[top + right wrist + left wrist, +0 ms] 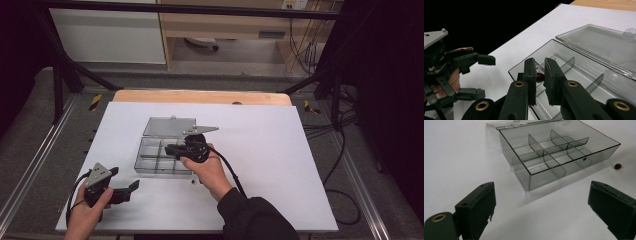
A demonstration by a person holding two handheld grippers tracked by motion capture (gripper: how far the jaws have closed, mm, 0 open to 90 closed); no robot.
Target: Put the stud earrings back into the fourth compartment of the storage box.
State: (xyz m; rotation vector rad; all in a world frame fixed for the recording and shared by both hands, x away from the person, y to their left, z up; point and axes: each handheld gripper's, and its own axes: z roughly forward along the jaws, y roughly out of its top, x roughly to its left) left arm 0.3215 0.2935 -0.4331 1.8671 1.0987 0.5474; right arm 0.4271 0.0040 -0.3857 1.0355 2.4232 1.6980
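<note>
**Small red bead pinched over the open divider box**

A small dark-red round bead (539, 76) sits pinched between the jaws of the right gripper (540, 72), mostly hidden by the black pads, so only a sliver of it and a glint of something clear above it can be made out. It hangs over the near compartments of the smoky transparent plastic organiser box (157, 156), whose lid (169, 127) lies folded back flat behind it. Which compartment lies under the bead I cannot tell; from the high view the right hand (210, 172) and its gripper (172, 149) cover that part of the box.

A second small reddish-brown bead (617, 166) lies on the white worktop (270, 150) just beside the box's corner, apart from it. In the high view it is only a dark speck (195, 182).

The left gripper (125, 186) is held low at the near left of the worktop, well apart from the box, its jaws spread wide with nothing between them. The left hand (87, 212) is cut off by the bottom edge.
</note>
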